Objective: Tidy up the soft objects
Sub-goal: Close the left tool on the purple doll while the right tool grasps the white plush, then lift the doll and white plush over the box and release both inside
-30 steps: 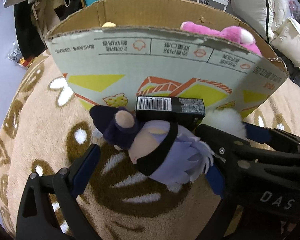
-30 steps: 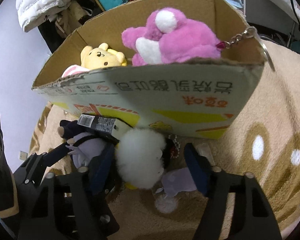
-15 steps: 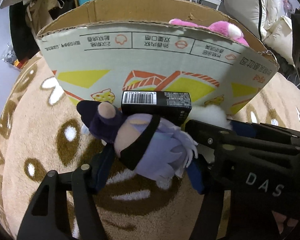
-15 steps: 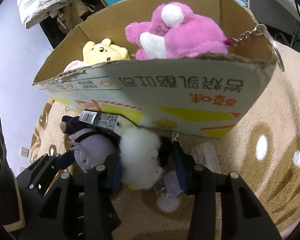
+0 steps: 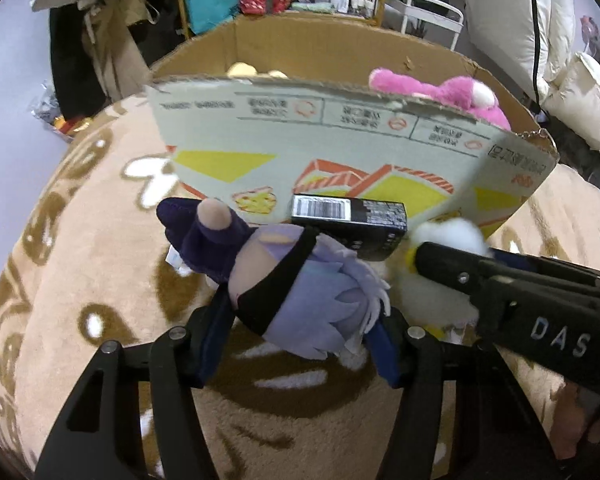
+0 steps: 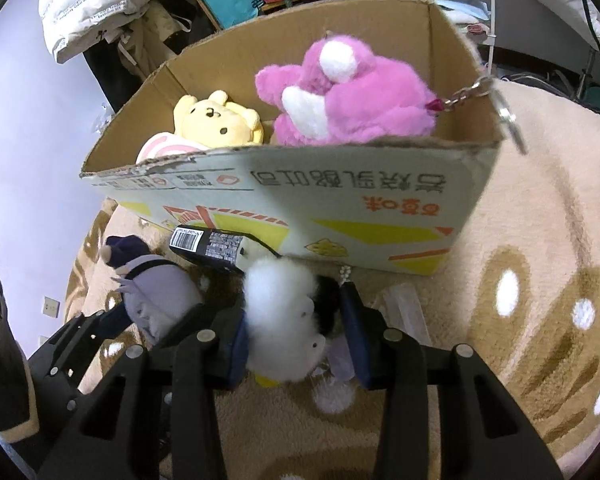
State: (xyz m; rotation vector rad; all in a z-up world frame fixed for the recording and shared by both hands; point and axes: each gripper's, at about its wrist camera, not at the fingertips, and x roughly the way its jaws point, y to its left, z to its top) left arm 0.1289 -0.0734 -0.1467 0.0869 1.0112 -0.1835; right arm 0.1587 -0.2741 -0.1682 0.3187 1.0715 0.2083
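I was over a fuzzy tan rug point(image 5: 80, 280) in a cluttered room, cardboard box point(image 6: 340, 200) ahead. My left gripper point(image 5: 300, 340) had just squeezed onto the purple doll point(image 5: 300, 300), feet toward the box. My right gripper point(image 6: 296, 340) had just pinched the fluffy white plush point(image 6: 284, 312).

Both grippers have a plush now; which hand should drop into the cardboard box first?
Right, probably. The right gripper is clamped on the white fluffy plush, directly below the printed cardboard box wall. The left gripper grips the purple doll behind the black carton.
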